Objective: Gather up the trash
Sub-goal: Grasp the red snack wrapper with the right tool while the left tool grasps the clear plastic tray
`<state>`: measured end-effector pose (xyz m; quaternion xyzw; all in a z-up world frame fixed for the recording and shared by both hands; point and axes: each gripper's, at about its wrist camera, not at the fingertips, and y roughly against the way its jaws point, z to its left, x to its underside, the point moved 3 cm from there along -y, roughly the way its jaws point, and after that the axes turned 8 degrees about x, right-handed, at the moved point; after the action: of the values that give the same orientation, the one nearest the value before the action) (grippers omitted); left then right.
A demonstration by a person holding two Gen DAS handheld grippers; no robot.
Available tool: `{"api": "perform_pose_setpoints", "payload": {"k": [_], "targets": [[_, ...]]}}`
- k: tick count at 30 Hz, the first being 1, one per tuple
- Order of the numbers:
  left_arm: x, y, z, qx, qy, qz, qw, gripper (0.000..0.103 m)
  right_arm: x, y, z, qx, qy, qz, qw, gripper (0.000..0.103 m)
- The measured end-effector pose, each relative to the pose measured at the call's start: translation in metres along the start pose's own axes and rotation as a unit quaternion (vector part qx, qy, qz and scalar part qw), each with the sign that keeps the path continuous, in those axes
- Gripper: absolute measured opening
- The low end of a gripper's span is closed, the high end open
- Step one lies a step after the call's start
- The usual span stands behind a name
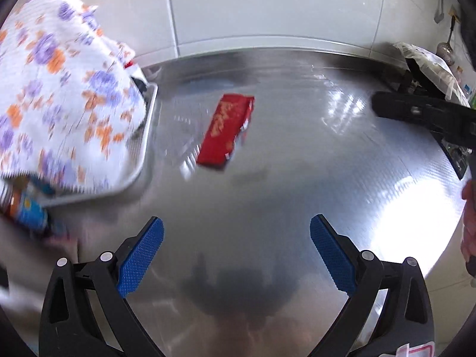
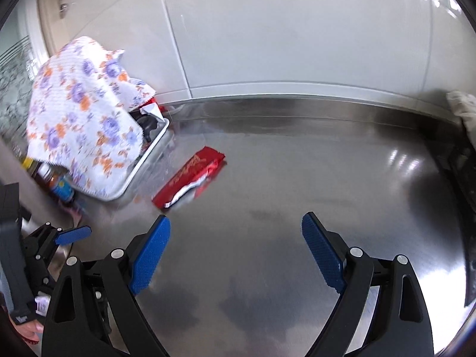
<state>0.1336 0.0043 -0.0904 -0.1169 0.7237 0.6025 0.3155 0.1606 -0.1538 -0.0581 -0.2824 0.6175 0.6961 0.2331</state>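
Note:
A flat red snack wrapper lies on the steel counter, torn open at one end, right of the tray. It also shows in the right wrist view. My left gripper is open and empty, hovering short of the wrapper. My right gripper is open and empty, with the wrapper just ahead and left of its left finger. The left gripper's blue fingertip shows at the lower left of the right wrist view. The right gripper's black body reaches in from the right in the left wrist view.
A floral cloth covers things in a white tray at left, also in the right wrist view. Jars stand beside the tray. A white tiled wall backs the counter. A plastic-wrapped black item sits at right.

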Motion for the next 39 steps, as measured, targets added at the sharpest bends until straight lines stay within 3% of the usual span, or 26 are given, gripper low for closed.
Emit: {"api": "perform_pose_setpoints", "payload": {"k": [3,11,18,19,20,22,23,32,39], "targets": [[-0.014,-0.007,0.010,0.004,-0.003,-0.007,1.0000,0.098,-0.017,-0.028,0.007,-0.018,-0.004,0.006,1.000,0.089],[-0.030,-0.027,0.030,0.002,0.011,0.000,0.9999,0.098,-0.036,-0.119,0.029,-0.062,-0.024,0.066,0.996,0.057],[-0.031,-0.040,0.044,0.005,0.022,0.008,0.9997,0.098,-0.037,-0.167,0.045,-0.076,-0.062,0.108,0.989,0.045],[-0.032,-0.041,0.046,0.005,0.023,0.009,0.9997,0.098,-0.038,-0.169,0.047,-0.075,-0.061,0.104,0.990,0.040],[-0.031,-0.041,0.047,0.005,0.024,0.009,0.9997,0.098,-0.039,-0.170,0.050,-0.077,-0.059,0.100,0.990,0.027],[-0.032,-0.043,0.050,0.005,0.026,0.011,0.9996,0.098,-0.040,-0.173,0.056,-0.081,-0.052,0.101,0.990,0.012],[-0.033,-0.043,0.051,0.006,0.026,0.010,0.9996,0.098,-0.041,-0.172,0.058,-0.079,-0.047,0.094,0.991,0.010],[-0.055,-0.059,0.053,0.013,0.013,0.006,0.9998,0.096,-0.045,-0.165,0.038,-0.059,-0.027,0.083,0.994,0.006],[-0.072,-0.083,0.049,0.020,-0.015,0.020,0.9995,0.080,-0.040,-0.155,0.004,-0.034,-0.018,0.081,0.996,0.006]]}}
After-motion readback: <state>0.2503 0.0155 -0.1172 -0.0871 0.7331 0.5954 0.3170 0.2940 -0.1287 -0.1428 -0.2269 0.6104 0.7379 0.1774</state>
